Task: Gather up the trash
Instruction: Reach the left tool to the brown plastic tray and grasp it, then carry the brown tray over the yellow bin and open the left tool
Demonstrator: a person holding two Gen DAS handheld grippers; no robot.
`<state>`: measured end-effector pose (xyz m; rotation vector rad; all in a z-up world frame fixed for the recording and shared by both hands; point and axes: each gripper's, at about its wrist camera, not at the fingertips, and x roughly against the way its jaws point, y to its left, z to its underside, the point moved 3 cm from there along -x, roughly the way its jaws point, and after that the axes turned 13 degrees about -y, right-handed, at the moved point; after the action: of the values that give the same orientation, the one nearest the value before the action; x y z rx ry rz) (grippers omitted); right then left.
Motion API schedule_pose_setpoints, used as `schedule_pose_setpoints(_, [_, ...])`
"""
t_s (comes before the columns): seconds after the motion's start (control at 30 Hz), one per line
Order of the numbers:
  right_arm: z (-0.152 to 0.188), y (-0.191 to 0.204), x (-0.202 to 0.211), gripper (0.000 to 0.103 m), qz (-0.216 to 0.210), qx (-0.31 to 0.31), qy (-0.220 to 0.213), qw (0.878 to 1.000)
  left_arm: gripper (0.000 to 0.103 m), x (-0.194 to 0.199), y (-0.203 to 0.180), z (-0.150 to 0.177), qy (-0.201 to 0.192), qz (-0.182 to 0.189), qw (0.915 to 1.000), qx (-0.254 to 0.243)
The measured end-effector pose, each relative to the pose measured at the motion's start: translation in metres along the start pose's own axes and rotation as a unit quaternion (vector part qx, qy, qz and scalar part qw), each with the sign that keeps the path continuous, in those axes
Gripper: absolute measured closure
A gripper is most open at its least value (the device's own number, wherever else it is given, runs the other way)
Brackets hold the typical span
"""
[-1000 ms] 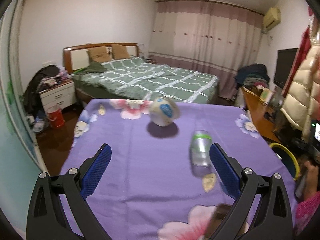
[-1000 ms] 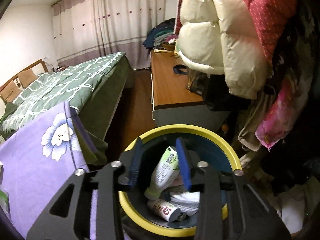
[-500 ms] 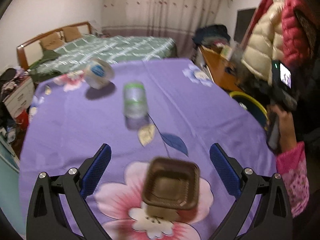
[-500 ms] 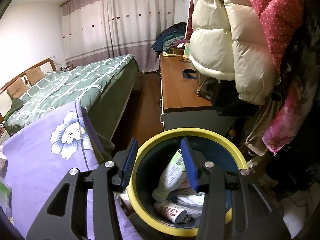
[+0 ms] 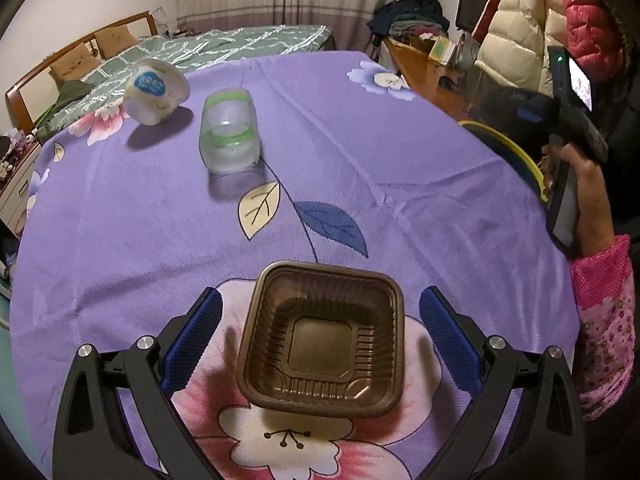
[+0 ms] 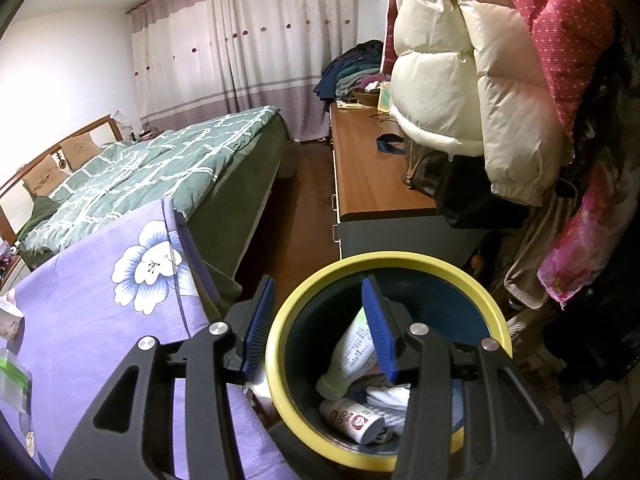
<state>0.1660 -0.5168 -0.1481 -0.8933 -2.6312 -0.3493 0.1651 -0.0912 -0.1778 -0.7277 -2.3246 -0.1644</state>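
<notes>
My left claw (image 5: 320, 332) straddles the brown tray (image 5: 322, 340), wide open, gripping nothing; next I close it. My right claw (image 6: 318, 320) hangs part-open, empty, over the bin (image 6: 276, 344).

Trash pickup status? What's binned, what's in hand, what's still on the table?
Binned: a white tube and a small printed bottle lie in the yellow-rimmed bin. In hand: nothing; the right gripper is open above the bin, the left gripper open around the brown plastic tray. Left: tray, clear green-banded bottle, white cup.
</notes>
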Motion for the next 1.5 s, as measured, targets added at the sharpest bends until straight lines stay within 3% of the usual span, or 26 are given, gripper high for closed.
schedule_pose_setpoints(0.1, [0.0, 0.0, 0.0, 0.059, -0.001, -0.001, 0.0, 1.0, 0.007, -0.005, 0.002, 0.002, 0.007, 0.0, 1.0, 0.004])
schedule_pose_setpoints(0.33, [0.0, 0.0, 0.0, 0.059, -0.003, -0.002, 0.0, 1.0, 0.034, -0.009, 0.004, 0.0, 0.011, -0.004, 0.9999, 0.008])
schedule_pose_setpoints(0.6, [0.001, 0.001, 0.003, 0.06, -0.014, -0.001, 0.002, 1.0, 0.034, -0.021, -0.01, -0.013, 0.012, 0.006, 0.9999, 0.008])
schedule_pose_setpoints(0.8, [-0.001, 0.003, 0.014, 0.059, -0.047, 0.01, 0.011, 0.999, 0.034, -0.036, -0.035, -0.042, 0.003, 0.021, 0.9997, -0.011])
schedule_pose_setpoints(1.07, [-0.006, -0.041, 0.029, 0.054, -0.052, 0.012, 0.01, 0.999, 0.034, -0.072, -0.089, -0.095, -0.006, 0.056, 0.9975, -0.043])
schedule_pose_setpoints(1.27, [-0.011, -0.084, 0.042, 0.053, -0.037, 0.006, 0.003, 0.999, 0.034, -0.109, -0.153, -0.14, -0.011, 0.103, 0.9927, -0.061])
schedule_pose_setpoints(1.5, [-0.007, -0.123, 0.048, 0.051, -0.016, 0.005, 0.006, 1.0, 0.034, -0.155, -0.228, -0.168, 0.001, 0.144, 0.9872, -0.069])
